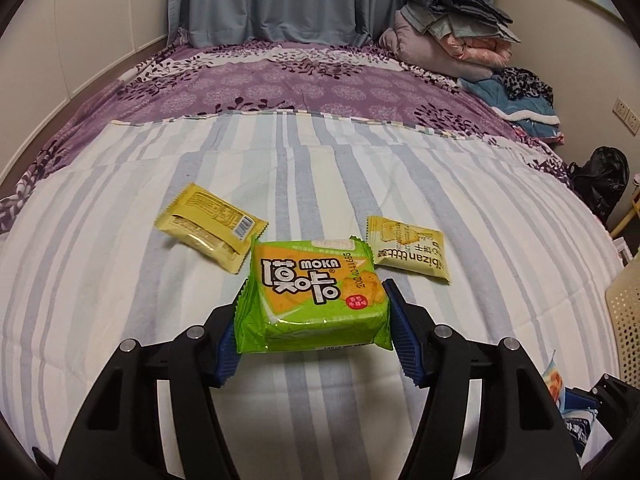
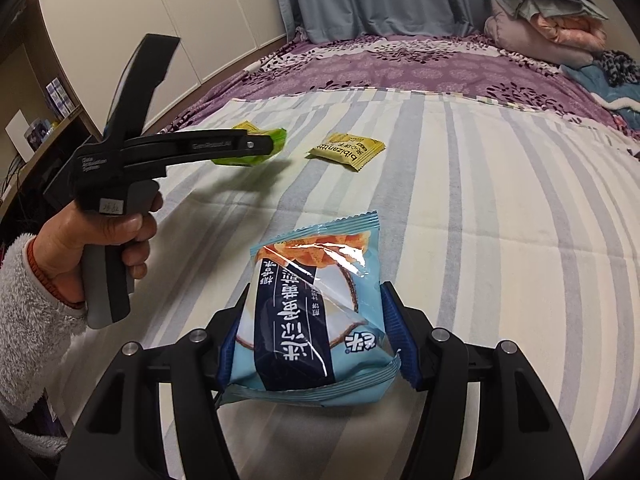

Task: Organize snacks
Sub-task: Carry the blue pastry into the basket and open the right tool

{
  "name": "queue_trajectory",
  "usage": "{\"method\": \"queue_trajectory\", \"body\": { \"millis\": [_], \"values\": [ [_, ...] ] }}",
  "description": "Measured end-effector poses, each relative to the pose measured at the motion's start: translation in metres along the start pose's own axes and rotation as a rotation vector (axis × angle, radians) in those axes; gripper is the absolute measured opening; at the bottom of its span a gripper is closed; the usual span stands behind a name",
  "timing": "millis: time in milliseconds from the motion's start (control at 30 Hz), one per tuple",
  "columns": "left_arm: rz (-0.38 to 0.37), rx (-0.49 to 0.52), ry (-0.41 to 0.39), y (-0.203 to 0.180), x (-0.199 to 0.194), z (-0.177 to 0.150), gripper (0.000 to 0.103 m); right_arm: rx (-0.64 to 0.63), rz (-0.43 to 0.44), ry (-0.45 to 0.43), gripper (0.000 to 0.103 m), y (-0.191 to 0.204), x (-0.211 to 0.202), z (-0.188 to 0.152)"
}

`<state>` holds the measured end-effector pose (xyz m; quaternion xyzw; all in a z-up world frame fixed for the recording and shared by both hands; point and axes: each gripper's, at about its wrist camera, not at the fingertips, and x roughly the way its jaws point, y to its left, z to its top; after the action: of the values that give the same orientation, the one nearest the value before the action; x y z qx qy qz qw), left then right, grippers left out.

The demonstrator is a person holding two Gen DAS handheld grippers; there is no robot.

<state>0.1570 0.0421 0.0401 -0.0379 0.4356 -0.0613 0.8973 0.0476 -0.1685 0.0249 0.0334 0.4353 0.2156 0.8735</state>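
My left gripper is shut on a green MOKA cracker pack, its blue pads pressing both sides, held a little above the striped bed sheet. From the right wrist view the same gripper shows side-on with the green pack in it. My right gripper is shut on a light blue snack bag. On the sheet lie a yellow pack with its barcode side up and a pale yellow bibizan pack, both beyond the green pack.
A person's hand in a fluffy white sleeve grips the left tool's handle. Folded quilts are stacked at the bed's far right corner. A cream perforated basket stands at the right edge, a black bag behind it.
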Motion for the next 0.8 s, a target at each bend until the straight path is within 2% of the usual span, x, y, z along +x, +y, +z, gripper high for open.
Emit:
{"method": "queue_trajectory", "body": {
  "millis": [233,433,800],
  "values": [
    [-0.013,0.003,-0.05,-0.003,-0.041,-0.008,0.064,0.029,-0.006,-0.044,0.061,-0.001,-0.027,-0.009],
    [-0.034,0.039,-0.094,-0.022,-0.074,-0.012,0.064,0.08,-0.029,-0.108,0.061,-0.015,-0.059,-0.017],
    [-0.106,0.14,-0.144,-0.082,-0.118,-0.019,0.064,0.198,-0.16,-0.281,0.061,-0.06,-0.144,-0.039]
  ]
}}
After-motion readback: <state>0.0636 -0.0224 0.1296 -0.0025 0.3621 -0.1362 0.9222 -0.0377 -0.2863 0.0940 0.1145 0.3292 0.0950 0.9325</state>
